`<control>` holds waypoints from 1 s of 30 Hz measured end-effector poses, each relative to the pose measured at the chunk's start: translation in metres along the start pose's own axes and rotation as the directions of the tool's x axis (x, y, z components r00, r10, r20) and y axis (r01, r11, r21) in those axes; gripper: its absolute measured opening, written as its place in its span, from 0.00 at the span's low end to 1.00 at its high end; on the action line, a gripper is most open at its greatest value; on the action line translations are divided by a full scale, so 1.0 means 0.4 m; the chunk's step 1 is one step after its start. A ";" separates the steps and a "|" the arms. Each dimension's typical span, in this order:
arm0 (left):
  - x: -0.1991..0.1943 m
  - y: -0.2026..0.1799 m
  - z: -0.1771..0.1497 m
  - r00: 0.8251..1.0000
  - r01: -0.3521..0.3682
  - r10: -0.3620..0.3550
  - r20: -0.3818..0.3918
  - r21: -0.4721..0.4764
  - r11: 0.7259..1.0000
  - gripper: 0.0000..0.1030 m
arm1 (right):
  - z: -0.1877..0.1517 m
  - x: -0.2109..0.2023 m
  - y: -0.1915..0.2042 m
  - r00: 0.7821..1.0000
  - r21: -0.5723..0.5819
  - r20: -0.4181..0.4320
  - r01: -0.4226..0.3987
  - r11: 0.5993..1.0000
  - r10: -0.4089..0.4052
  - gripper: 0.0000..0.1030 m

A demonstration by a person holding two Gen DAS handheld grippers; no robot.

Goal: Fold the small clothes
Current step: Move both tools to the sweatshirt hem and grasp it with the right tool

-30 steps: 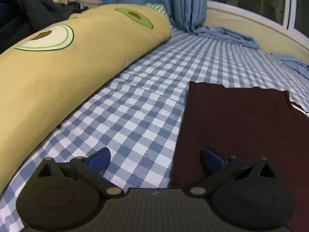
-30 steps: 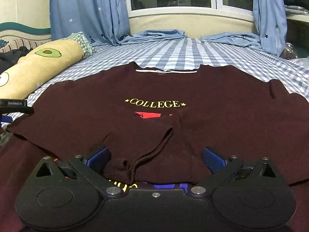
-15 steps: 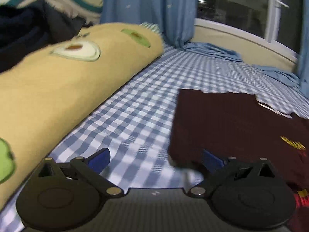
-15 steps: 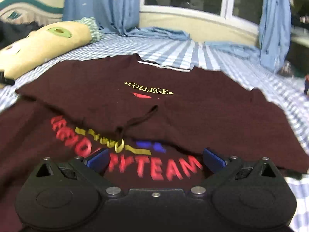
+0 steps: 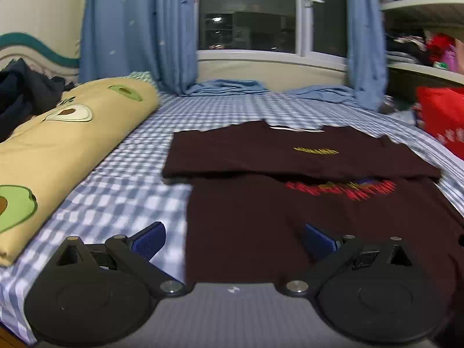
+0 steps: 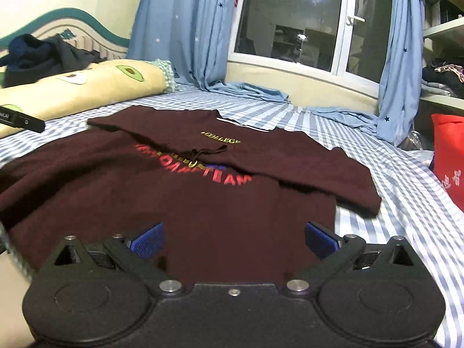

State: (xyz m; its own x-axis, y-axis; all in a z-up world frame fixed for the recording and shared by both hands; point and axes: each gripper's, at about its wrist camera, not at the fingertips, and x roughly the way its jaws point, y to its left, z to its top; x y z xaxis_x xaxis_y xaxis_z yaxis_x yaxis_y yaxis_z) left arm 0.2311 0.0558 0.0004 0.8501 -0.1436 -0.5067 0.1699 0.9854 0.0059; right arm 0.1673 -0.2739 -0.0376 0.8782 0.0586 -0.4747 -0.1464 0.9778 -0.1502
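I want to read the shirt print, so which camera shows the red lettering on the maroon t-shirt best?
The right wrist view: the red lettering on the maroon t-shirt sits central, ending legibly in TEAM. The left wrist view shows it only as a smeared, unreadable streak off to the right.

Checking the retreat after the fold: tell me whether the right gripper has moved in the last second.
Yes. The right gripper has pulled back and up from the maroon T-shirt; its COLLEGE print now sits farther away.

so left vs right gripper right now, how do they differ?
The left gripper straddles the maroon t-shirt's left edge, one finger over the checkered sheet; the right gripper has both fingers over the shirt. Left faces the window; right is angled toward the avocado pillow. Both are open and empty.
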 end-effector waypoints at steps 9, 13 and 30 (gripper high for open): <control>-0.151 -0.081 -0.160 0.998 0.050 -0.051 0.037 0.013 0.999 0.99 | -0.158 -0.133 0.053 0.999 -0.128 0.005 -0.049 0.991 0.050 1.00; -0.171 -0.115 -0.205 1.000 0.025 -0.026 0.016 0.062 0.998 0.99 | -0.199 -0.144 0.085 0.999 -0.233 -0.008 -0.048 0.971 0.048 1.00; -0.217 -0.223 -0.306 0.993 -0.120 0.114 0.038 0.212 0.970 0.99 | -0.297 -0.088 0.136 0.999 -0.554 0.017 -0.027 0.832 0.044 1.00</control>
State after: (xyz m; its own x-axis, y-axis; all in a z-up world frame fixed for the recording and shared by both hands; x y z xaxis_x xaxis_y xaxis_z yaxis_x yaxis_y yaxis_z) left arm 0.0811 -0.0083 -0.0617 0.8823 -0.0334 -0.4695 0.1688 0.9536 0.2493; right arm 0.0741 -0.2467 -0.1323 0.8785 0.1049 -0.4661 -0.3979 0.7007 -0.5923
